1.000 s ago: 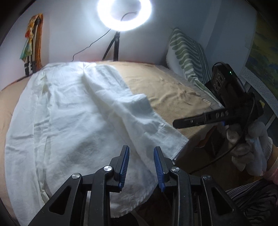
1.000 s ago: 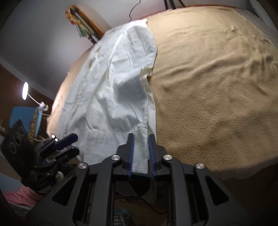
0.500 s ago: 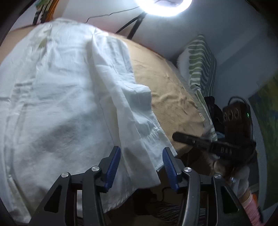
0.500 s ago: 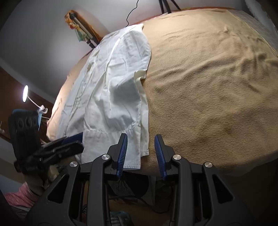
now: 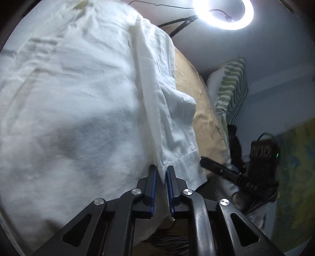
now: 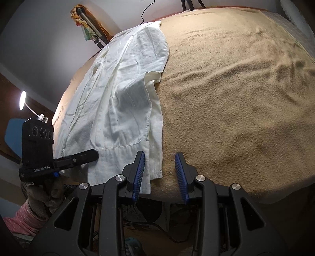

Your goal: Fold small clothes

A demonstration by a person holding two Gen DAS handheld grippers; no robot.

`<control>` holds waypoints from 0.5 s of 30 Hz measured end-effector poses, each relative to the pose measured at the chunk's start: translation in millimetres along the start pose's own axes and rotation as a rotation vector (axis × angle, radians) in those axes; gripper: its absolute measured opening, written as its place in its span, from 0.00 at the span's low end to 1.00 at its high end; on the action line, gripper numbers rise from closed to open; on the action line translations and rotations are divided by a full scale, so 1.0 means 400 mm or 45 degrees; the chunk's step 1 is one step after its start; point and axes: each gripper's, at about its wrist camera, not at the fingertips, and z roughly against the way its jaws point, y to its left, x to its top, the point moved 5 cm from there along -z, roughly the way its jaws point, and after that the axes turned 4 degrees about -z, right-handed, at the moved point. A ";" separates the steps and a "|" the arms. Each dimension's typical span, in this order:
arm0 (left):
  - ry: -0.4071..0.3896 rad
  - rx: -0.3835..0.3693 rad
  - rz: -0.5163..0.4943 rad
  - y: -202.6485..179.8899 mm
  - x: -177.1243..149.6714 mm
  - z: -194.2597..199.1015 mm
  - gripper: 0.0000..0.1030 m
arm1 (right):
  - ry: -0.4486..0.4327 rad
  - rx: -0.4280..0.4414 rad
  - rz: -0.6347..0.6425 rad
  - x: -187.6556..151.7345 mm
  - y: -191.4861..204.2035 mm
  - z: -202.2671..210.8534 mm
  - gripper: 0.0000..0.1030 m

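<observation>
Now, line by line:

Garment: a white shirt (image 6: 118, 102) lies spread on the tan blanket (image 6: 236, 98), filling the 9 to 12 o'clock part of the right wrist view; its bottom hem reaches the near edge of the bed at about 7 o'clock.

Sleeve: a folded-in sleeve with a stitched cuff (image 5: 183, 159) lies on top of the shirt body, running from 12 o'clock down toward the centre of the left wrist view.

Left gripper (image 5: 161, 173): at 6 o'clock in its own view, jaws nearly together after just closing, with the edge of the white cloth caught between the blue pads. In the right wrist view the same tool shows at 8 o'clock, its black fingers lying on the shirt's hem, held by a gloved hand (image 6: 42, 192) with a pink sleeve below it.

Right gripper (image 6: 159, 159): at 6 o'clock in its own view, jaws partly apart and holding nothing; the left pad stands over the shirt's side edge, the right pad over bare blanket. From the left wrist view it appears at 4 o'clock, just past the cuff.

Blanket: bare and lightly wrinkled from 12 to 4 o'clock in the right wrist view.

Ring light (image 5: 222, 13): glowing at 1 o'clock in the left wrist view.

Striped pillow (image 5: 232, 86): at 2 o'clock, against the wall beyond the blanket.

Small lamp (image 6: 23, 100): lit at 9 o'clock in the right wrist view.
</observation>
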 end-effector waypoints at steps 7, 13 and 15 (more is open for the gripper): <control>-0.227 0.311 -0.447 -0.129 -0.035 0.104 0.26 | -0.096 0.064 -0.038 0.024 -0.006 0.068 0.33; -0.194 0.341 -0.742 -0.258 -0.040 0.016 0.33 | -0.300 0.146 -0.158 0.058 -0.078 0.205 0.34; -0.157 0.334 -0.768 -0.294 -0.034 -0.042 0.42 | -0.362 0.131 -0.198 0.059 -0.109 0.246 0.41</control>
